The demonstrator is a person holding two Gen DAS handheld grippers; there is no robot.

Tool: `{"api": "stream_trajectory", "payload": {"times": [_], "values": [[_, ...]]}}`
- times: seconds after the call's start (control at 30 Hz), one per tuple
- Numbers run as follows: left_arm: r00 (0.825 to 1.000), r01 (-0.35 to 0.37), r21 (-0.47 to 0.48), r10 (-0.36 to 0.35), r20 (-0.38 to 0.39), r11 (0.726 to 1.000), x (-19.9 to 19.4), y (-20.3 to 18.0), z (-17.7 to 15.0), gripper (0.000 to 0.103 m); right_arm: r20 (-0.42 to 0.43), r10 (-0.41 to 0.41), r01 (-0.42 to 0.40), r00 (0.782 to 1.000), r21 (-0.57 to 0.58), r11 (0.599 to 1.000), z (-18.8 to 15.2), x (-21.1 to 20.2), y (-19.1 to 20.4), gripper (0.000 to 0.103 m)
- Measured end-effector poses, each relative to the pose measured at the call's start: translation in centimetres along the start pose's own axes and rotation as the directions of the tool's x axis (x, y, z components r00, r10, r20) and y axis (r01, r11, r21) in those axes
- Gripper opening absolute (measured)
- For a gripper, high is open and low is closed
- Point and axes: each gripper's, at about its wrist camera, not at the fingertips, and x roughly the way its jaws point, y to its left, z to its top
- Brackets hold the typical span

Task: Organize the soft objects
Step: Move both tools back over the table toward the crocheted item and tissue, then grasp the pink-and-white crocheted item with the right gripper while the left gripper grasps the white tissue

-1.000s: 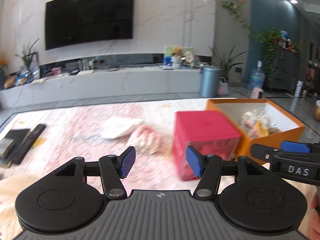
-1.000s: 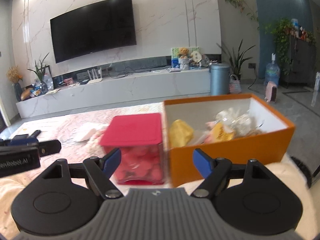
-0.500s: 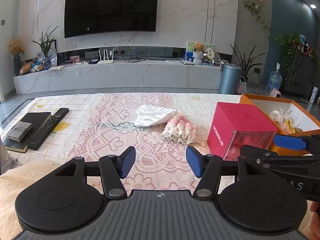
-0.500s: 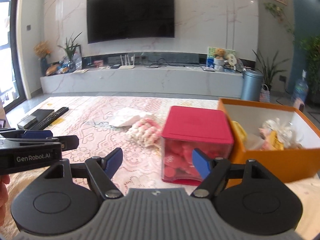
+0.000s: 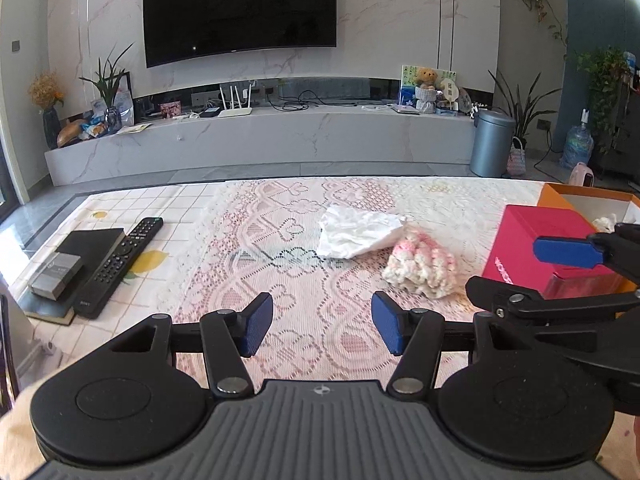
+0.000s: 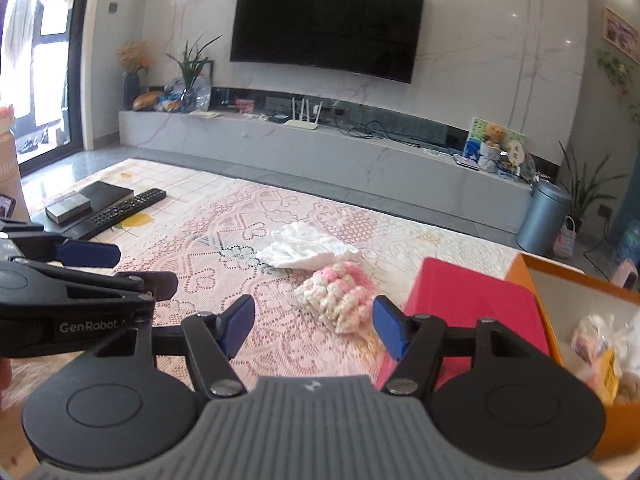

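1. Well, from the left wrist view: the left gripper sits low in the frame, jaws apart and empty. A white cloth and a pink knitted piece lie touching on the lace tablecloth, centre-right. The red box and the orange box stand at the right edge.
2. Now the right wrist view: the right gripper is also spread and holds nothing. The knitted piece lies just beyond it, the cloth behind. The orange box, far right, already holds a few wrapped items.
3. My guess: partly done; both loose soft things need boxing.
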Motion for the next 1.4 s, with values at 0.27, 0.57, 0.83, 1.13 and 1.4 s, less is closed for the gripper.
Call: {"api": "stream_trajectory", "payload": {"times": [0.27, 0.57, 0.83, 1.13, 1.4], "values": [[0.999, 0.007, 0.014, -0.007, -0.046, 1.000, 4.2, 1.6, 2.4, 0.066, -0.155, 0.022, -0.037, 0.988, -0.095, 0.995, 3.3, 7.1, -0.7, 0.065], [0.989, 0.117, 0.084, -0.108, -0.100, 0.990, 9.7, 1.5, 4.2, 0.063, -0.412, 0.048, -0.074, 0.910, -0.048, 0.996, 6.4, 15.4, -3.3, 0.076], [0.977, 0.210, 0.286, -0.189, -0.100, 0.935, 14.2, 1.6, 3.9, 0.064, -0.532, 0.002, -0.014, 0.847, -0.018, 1.000, 6.4, 20.3, -3.5, 0.081], [0.967, 0.245, 0.560, -0.237, -0.087, 0.791, 16.9, -0.6, 2.3, 0.083, -0.681, 0.157, -0.081, 0.715, 0.143, 0.986, 6.8, 25.1, -5.8, 0.081], [0.974, 0.189, 0.749, -0.221, -0.058, 0.635, 18.8, -3.4, 1.3, 0.088, -0.683, 0.201, -0.101, 0.702, 0.184, 0.978, 6.3, 25.9, -5.6, 0.076]]}}
